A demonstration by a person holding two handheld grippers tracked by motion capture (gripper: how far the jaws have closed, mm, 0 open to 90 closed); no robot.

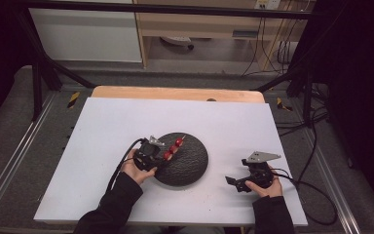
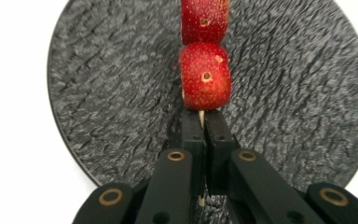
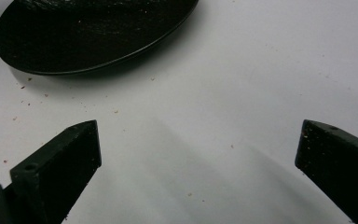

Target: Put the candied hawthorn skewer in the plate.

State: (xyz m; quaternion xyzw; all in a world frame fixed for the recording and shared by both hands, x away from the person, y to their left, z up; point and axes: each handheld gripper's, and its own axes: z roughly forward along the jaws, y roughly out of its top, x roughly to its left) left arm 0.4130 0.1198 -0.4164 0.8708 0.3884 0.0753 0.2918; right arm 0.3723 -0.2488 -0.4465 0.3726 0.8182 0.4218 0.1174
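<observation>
My left gripper [image 2: 204, 122] has its two black jaws clamped together on the thin pale wooden stick of a skewer of glossy red strawberries [image 2: 205, 77]. In the left gripper view the stick passes down between my pads, and its cut end peeps out lower down, between the jaw arms. The nearest berry sits just past my fingertips, touching them or very nearly so, with a second berry pressed against it farther along the stick. In the high view the skewer [image 1: 173, 148] runs away from that gripper [image 1: 161, 157] and slants up to the right.

Beneath the fruit lies the round, dark grey plate with a rough, stone-like surface [image 2: 284, 93]. The skewer is above the plate's left half; I cannot tell whether the berries touch it or hang just over it. The plate [image 1: 190, 163] lies near the middle of the white tabletop [image 1: 117, 122].

My right gripper [image 3: 198, 144] stands with its jaws wide apart and nothing between them, just bare white surface dotted with small crumbs. In the right gripper view the plate's rim [image 3: 121, 58] lies a little beyond my tips, apart from them. In the high view this gripper [image 1: 234, 183] rests low at the plate's right, well apart from the skewer.
</observation>
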